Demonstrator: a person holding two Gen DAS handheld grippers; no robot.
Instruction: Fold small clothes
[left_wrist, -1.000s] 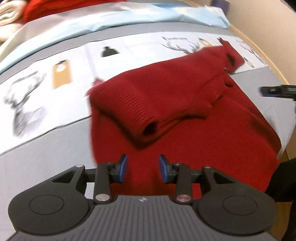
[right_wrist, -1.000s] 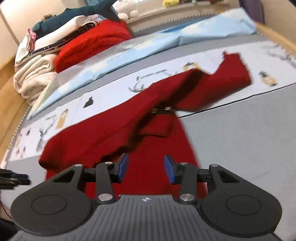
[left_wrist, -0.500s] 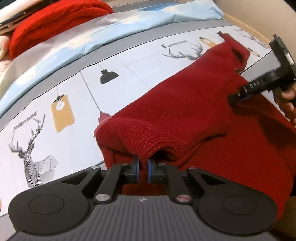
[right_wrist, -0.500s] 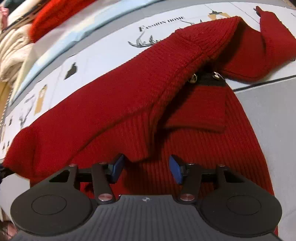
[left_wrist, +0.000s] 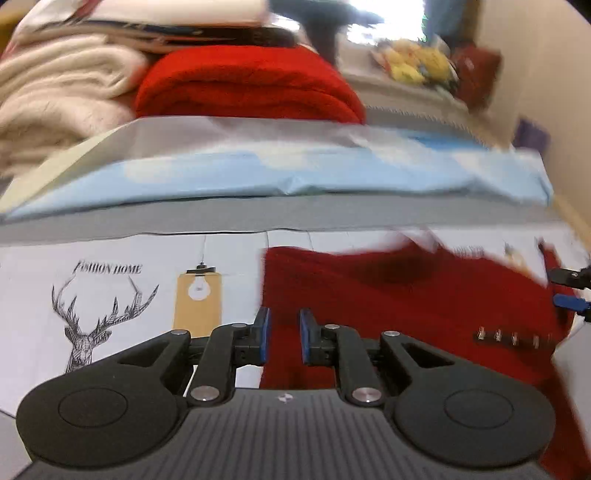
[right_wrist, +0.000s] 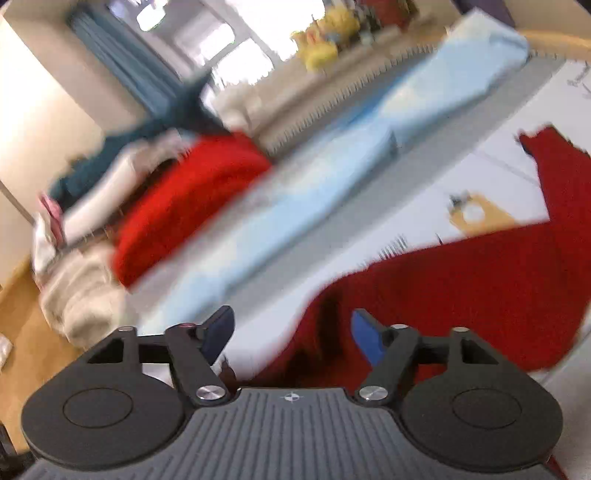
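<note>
A dark red knitted sweater (left_wrist: 406, 295) lies on the printed bed sheet (left_wrist: 110, 295), with a row of metal snaps (left_wrist: 513, 338) showing near its right side. My left gripper (left_wrist: 283, 338) is open and empty at the sweater's left edge. The sweater also shows in the blurred right wrist view (right_wrist: 461, 295). My right gripper (right_wrist: 291, 336) is open wide and empty, above the sweater's edge. Its fingertips also show at the right edge of the left wrist view (left_wrist: 570, 291).
A pile of folded laundry stands at the back: cream knits (left_wrist: 55, 103), a bright red folded knit (left_wrist: 247, 85) and dark items on top. A light blue cloth (left_wrist: 295, 173) lies across the bed behind the sweater. A wooden floor (right_wrist: 22, 332) shows at the left.
My left gripper was shut on a sweater fold half a second ago; now it is open and the sweater lies flatter. Both grippers have tilted up toward the laundry pile.
</note>
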